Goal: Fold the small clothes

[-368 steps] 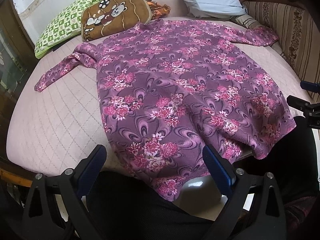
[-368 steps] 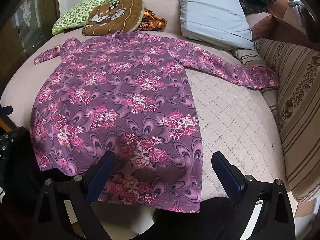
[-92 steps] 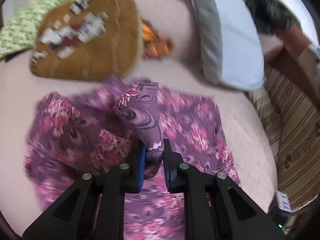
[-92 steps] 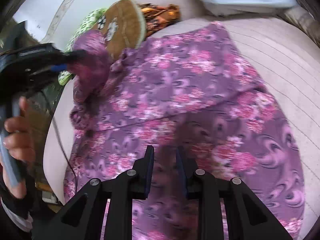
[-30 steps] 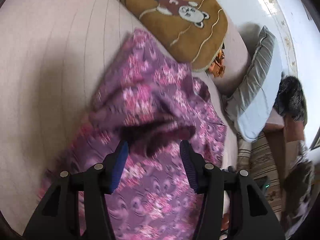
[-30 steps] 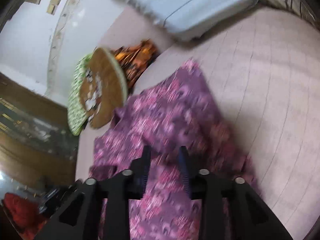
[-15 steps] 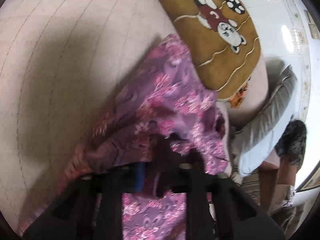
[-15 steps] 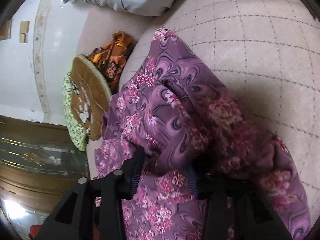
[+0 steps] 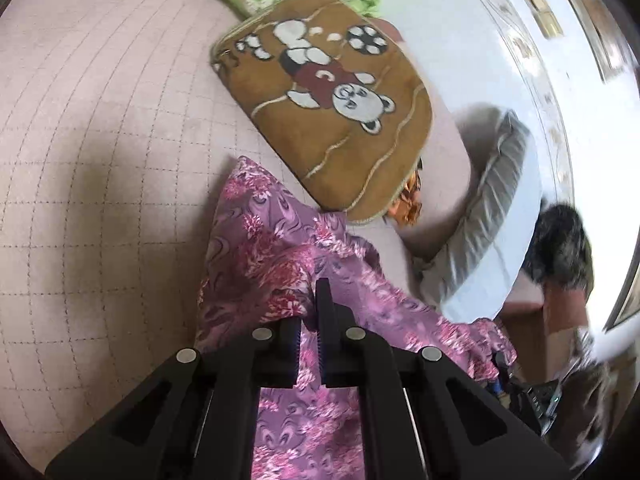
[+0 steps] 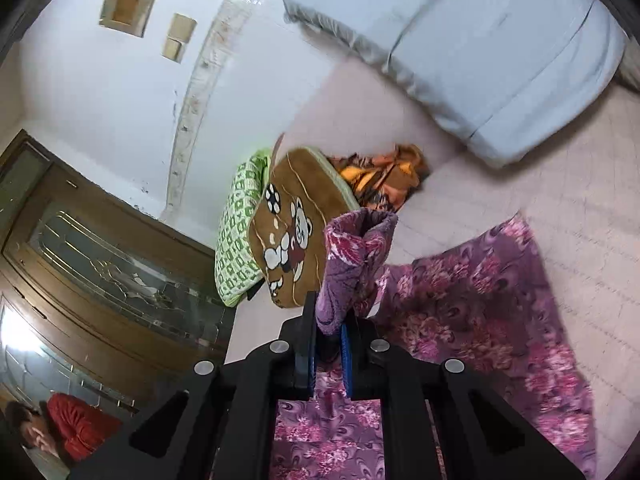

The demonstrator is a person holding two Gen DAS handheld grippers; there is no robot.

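Both tongs are pinched on the purple floral garment (image 9: 276, 264) — the left gripper (image 9: 310, 322) at lower centre, the right gripper (image 10: 329, 330) on a bunched fold, its jaws having just closed. The garment drapes over the pink bedcover (image 9: 100, 128). Such thin bites may slip — spoiling the fold.

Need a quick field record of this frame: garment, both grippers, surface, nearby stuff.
garment: purple floral top, partly folded, lifted at two pinched spots
left gripper: shut on a fold of the purple floral top, jaws just closed
right gripper: shut on a bunched end of the top, which stands up above the jaws; jaws just closed
surface: pink quilted bed cover
nearby: brown bear cushion beyond the top; green patterned pillow behind it; grey-blue pillow; orange cloth
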